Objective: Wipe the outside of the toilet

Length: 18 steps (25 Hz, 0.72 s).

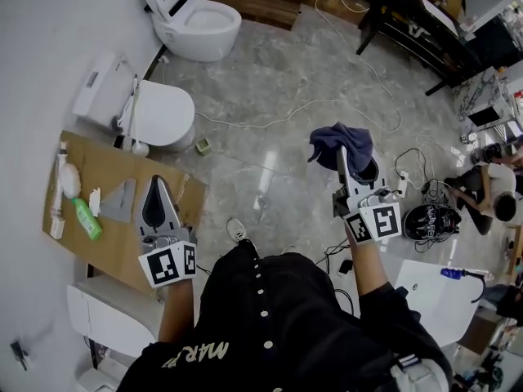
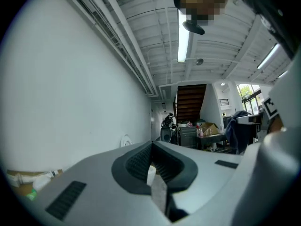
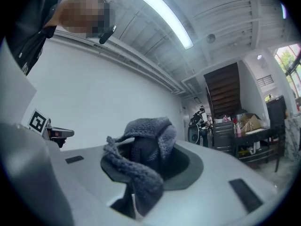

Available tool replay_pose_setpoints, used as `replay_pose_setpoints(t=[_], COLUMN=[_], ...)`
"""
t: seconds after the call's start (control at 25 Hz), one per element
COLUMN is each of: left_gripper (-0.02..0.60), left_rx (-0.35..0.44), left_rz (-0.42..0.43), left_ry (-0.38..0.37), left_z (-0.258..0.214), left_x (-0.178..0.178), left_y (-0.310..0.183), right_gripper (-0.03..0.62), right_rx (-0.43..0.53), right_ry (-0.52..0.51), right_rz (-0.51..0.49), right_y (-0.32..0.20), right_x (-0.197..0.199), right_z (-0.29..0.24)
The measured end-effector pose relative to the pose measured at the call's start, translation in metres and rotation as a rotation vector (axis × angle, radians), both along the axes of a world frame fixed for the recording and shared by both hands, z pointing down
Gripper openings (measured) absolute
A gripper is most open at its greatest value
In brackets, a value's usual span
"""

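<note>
Two white toilets stand along the left wall: one with its lid shut (image 1: 151,113), and farther off one with its lid up (image 1: 189,20). My right gripper (image 1: 344,155) is held over the floor, well right of both, shut on a dark blue fleecy cloth (image 1: 339,140) that bunches over the jaws (image 3: 141,157). My left gripper (image 1: 156,188) hovers over a cardboard sheet, just short of the shut-lid toilet. Its jaws are together with nothing held (image 2: 153,173). Both gripper views point up at the wall and ceiling and show no toilet.
The cardboard sheet (image 1: 114,251) carries a green bottle (image 1: 86,218) and a white brush (image 1: 69,180). Cables trail over the marble floor (image 1: 270,121). A black helmet (image 1: 431,221), a seated person (image 1: 490,193) and a white basin (image 1: 437,296) are at the right.
</note>
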<state>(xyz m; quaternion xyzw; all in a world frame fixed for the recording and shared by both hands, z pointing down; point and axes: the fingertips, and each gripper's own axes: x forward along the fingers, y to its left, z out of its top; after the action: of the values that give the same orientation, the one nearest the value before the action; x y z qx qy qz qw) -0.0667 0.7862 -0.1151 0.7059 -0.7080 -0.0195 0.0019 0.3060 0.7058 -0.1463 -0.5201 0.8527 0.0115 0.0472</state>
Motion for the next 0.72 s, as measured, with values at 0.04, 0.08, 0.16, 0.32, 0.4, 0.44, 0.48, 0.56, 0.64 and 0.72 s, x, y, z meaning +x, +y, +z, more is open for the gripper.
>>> replay_pose_setpoints(t=[0.04,0.08,0.16,0.32,0.4,0.44,0.48,0.56,0.64,0.72], left_gripper=[0.011,0.011,0.011,0.011,0.011,0.011,0.011,0.011,0.011,0.011], left_rx=[0.001,0.003,0.006,-0.001,-0.010,-0.013,-0.016,-0.020,-0.023,-0.027], left_rz=[0.007,0.017,0.037,0.064,0.066,0.064,0.063,0.062,0.063,0.063], left_ry=[0.006,0.017,0.022,0.015,0.012,0.012,0.014,0.015,0.010,0.001], left_z=[0.000,0.000,-0.001,0.003,0.006,0.006,0.007,0.008,0.008,0.009], left_x=[-0.006,-0.011,-0.019,-0.034,-0.040,-0.042,-0.043,-0.045,-0.045,-0.046], left_y=[-0.006,-0.011,-0.022,-0.039,-0.046,-0.049,-0.051,-0.057,-0.064,-0.073], right_gripper=[0.126,0.126,0.126,0.126,0.126,0.126,0.126,0.126,0.126,0.126], right_rx=[0.003,0.005,0.008,0.020,0.020,0.020,0.020,0.020,0.017,0.012], right_ry=[-0.003,-0.005,-0.001,-0.003,-0.009,-0.010,-0.010,-0.009,-0.015,-0.024], right_rz=[0.007,0.014,0.027,0.050,0.058,0.059,0.057,0.052,0.048,0.044], right_y=[-0.005,-0.011,-0.020,-0.033,-0.039,-0.041,-0.044,-0.051,-0.062,-0.075], right_x=[-0.004,-0.008,-0.016,-0.027,-0.030,-0.031,-0.033,-0.035,-0.037,-0.039], right_z=[-0.001,-0.002,-0.004,-0.007,-0.006,-0.006,-0.005,-0.004,0.000,0.005])
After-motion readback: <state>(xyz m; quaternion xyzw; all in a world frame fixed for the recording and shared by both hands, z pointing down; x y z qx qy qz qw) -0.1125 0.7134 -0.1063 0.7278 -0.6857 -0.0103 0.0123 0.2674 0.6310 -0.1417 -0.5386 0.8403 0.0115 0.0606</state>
